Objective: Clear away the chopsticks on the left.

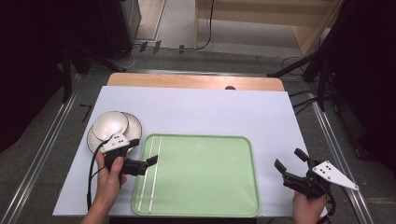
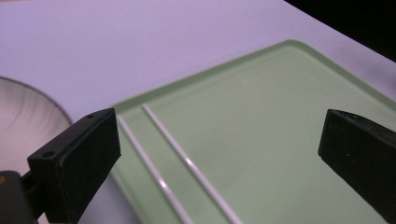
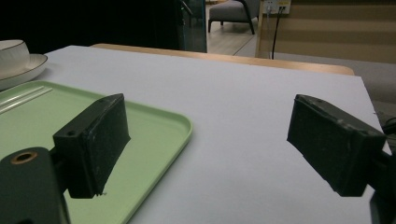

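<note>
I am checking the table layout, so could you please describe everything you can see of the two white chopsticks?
The two thin white chopsticks look like smooth, glossy plastic rods. They lie flat, side by side and nearly parallel with a narrow gap between them, along the left edge of the pale green rectangular plastic tray, running from its far rim to its near rim. The left tool hangs open just above them, jaws apart, not gripping them.

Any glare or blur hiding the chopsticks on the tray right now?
High view: even light, chopsticks sharp on the green tray. Left gripper view: the claw's black pads soft up close, chopsticks with faint glints. Right gripper view: dim, dark background.
</note>
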`<state>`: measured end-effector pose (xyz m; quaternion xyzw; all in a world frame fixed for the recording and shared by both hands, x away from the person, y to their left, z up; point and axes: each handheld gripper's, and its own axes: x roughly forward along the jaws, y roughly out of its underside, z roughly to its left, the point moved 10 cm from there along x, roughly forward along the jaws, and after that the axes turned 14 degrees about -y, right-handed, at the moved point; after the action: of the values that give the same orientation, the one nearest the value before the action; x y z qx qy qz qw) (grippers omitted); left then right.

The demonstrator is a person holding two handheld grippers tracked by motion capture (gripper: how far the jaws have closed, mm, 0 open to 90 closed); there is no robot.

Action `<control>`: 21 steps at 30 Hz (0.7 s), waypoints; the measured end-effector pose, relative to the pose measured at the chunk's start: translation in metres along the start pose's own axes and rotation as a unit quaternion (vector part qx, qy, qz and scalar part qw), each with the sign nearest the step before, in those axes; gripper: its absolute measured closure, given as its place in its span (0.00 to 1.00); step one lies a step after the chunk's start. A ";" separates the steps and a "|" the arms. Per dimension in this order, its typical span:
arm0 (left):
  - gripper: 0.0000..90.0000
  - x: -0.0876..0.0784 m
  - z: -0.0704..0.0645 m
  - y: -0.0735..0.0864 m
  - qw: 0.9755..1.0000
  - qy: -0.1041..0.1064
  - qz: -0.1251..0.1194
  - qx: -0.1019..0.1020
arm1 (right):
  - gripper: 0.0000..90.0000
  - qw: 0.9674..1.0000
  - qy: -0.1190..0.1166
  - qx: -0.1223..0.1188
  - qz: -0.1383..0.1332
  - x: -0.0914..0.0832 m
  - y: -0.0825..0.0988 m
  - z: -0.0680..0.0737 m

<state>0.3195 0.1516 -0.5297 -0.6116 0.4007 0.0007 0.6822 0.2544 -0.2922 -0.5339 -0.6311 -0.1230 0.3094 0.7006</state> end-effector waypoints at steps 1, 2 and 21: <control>0.00 -0.003 0.003 0.002 1.000 -0.003 -0.002 0.001 | 0.14 1.000 0.000 0.000 0.000 0.000 0.000 0.000; 0.00 -0.007 0.007 0.005 1.000 -0.008 -0.003 0.001 | 0.14 1.000 0.000 0.000 0.000 0.001 0.000 0.000; 0.00 -0.055 0.061 0.045 0.998 -0.054 -0.021 -0.029 | 0.14 1.000 0.004 0.005 0.003 0.002 0.005 -0.003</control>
<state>0.2934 0.2407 -0.5415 -0.6387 0.3503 0.0308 0.6844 0.2563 -0.2930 -0.5396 -0.6291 -0.1171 0.3099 0.7032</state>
